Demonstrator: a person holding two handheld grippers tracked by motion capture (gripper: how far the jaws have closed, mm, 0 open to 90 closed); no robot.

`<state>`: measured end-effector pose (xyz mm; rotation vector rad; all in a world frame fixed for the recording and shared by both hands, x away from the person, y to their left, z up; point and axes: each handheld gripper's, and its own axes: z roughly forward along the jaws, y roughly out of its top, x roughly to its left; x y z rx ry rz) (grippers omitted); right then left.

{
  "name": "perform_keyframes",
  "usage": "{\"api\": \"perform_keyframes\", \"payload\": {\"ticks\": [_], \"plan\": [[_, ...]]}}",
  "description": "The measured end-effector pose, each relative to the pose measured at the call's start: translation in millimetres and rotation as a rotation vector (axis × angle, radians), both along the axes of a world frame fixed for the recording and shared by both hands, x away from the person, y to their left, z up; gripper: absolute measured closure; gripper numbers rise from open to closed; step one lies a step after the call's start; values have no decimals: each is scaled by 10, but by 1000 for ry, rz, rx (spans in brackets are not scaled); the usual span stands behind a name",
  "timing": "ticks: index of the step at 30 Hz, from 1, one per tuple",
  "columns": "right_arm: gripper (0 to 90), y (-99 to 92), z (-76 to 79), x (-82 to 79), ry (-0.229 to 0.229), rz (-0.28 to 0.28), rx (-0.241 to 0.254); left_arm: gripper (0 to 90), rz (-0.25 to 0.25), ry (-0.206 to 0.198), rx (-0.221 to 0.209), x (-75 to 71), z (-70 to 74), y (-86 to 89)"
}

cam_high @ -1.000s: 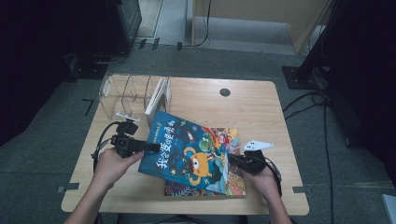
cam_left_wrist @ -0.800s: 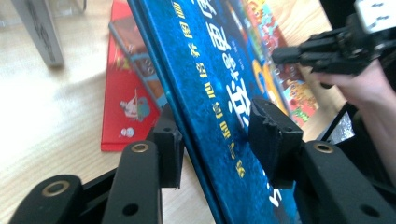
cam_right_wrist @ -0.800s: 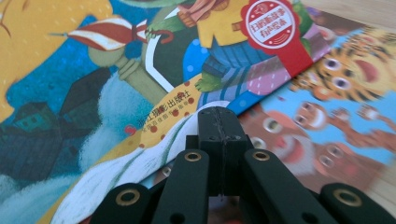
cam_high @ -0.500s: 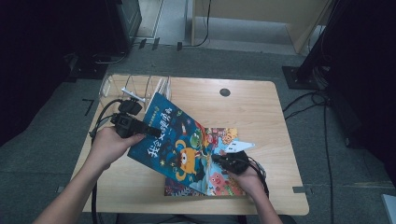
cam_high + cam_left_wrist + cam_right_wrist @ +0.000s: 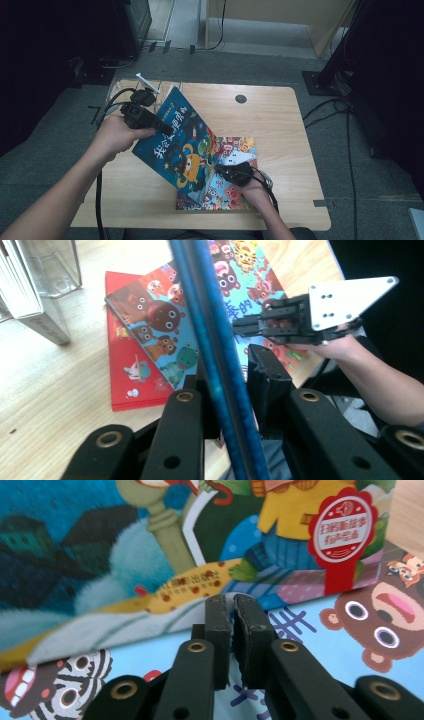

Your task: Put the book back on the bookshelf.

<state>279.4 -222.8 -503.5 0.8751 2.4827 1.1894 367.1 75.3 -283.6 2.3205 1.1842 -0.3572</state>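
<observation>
A blue picture book (image 5: 185,145) stands tilted, its left edge raised and its lower right corner resting on a light-blue animal book (image 5: 240,150). My left gripper (image 5: 162,129) is shut on that raised edge; its jaws have just been closing, and in the left gripper view the book's edge (image 5: 210,340) runs between them. My right gripper (image 5: 220,170) sits low at the book's lower corner. Its jaws (image 5: 231,602) have just been opening to a narrow slit with nothing in it, just short of the blue book (image 5: 100,545). A red book (image 5: 130,375) lies under the animal book (image 5: 155,325).
A clear plastic rack (image 5: 120,90) stands at the back left of the wooden table (image 5: 280,125), with white boxes (image 5: 25,305) in it. A black round hole (image 5: 241,98) marks the table's far middle. Cables trail over the floor at the right.
My left gripper has lifted the blue book's left edge up and toward the back left, so the book tilts more steeply. My right gripper has slid left along the book's lower edge.
</observation>
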Motion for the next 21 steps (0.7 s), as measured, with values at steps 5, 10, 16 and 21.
{"api": "perform_keyframes", "payload": {"ticks": [5, 10, 16, 21], "plan": [[758, -67, 14, 10, -2, -20, -17, 813, -16, -10, 34, 5, 154, -8], [651, -156, 10, 20, -26, -35, -29, 822, -42, -31, 73, -73, 304, 37], [561, -188, 2, 34, -35, -53, -32, 821, -35, -76, 99, -189, 415, 207], [554, -211, -2, 48, -29, -58, -25, 823, -9, -83, 100, -258, 485, 389]]}}
